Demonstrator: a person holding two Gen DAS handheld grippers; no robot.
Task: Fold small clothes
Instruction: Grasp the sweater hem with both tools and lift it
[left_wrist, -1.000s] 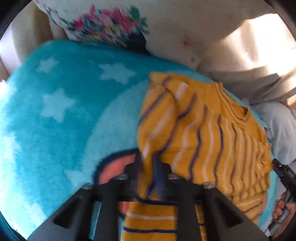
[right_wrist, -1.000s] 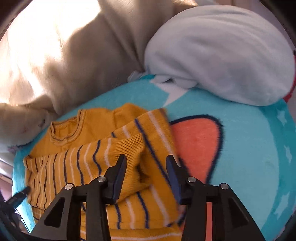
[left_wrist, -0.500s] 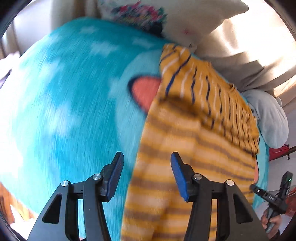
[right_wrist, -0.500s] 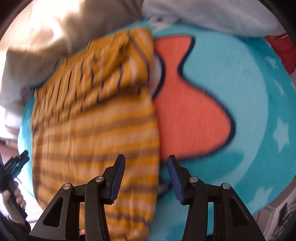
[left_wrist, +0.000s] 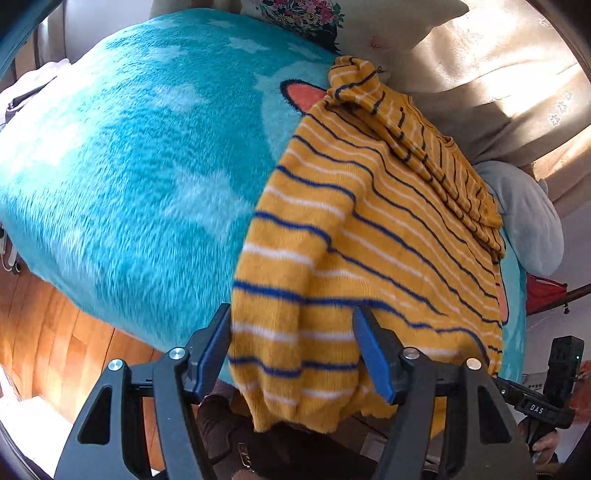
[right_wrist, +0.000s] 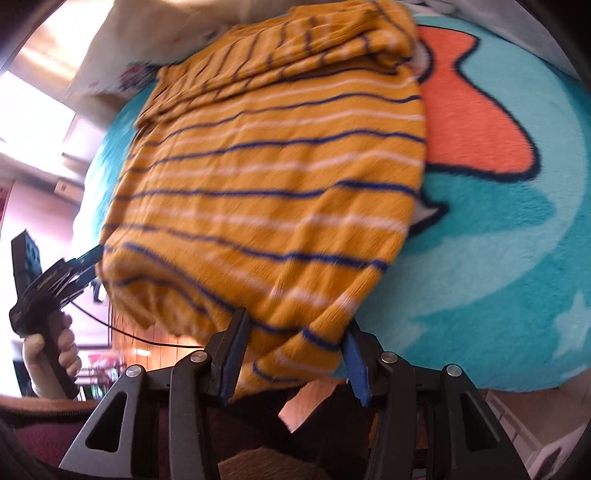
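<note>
Both grippers have pulled back to the hem of the mustard-yellow knitted sweater with blue and white stripes (left_wrist: 369, 236), which lies on the fluffy turquoise blanket (left_wrist: 129, 166). The left gripper (left_wrist: 291, 354) and right gripper (right_wrist: 291, 360) stand wide open, holding nothing, hem between the jaws. Sleeves appear folded in; the bottom-up fold is left.

Mustard-yellow sweater (left_wrist: 369, 236) showing thin navy and white stripes, lying on a turquoise plush blanket (left_wrist: 129, 166) bearing pale stars and a coral, dark-outlined shape (right_wrist: 469, 110); floral-print pillow (left_wrist: 306, 11) at far edge; blue-padded black hand-held gripper (left_wrist: 291, 350).
</note>
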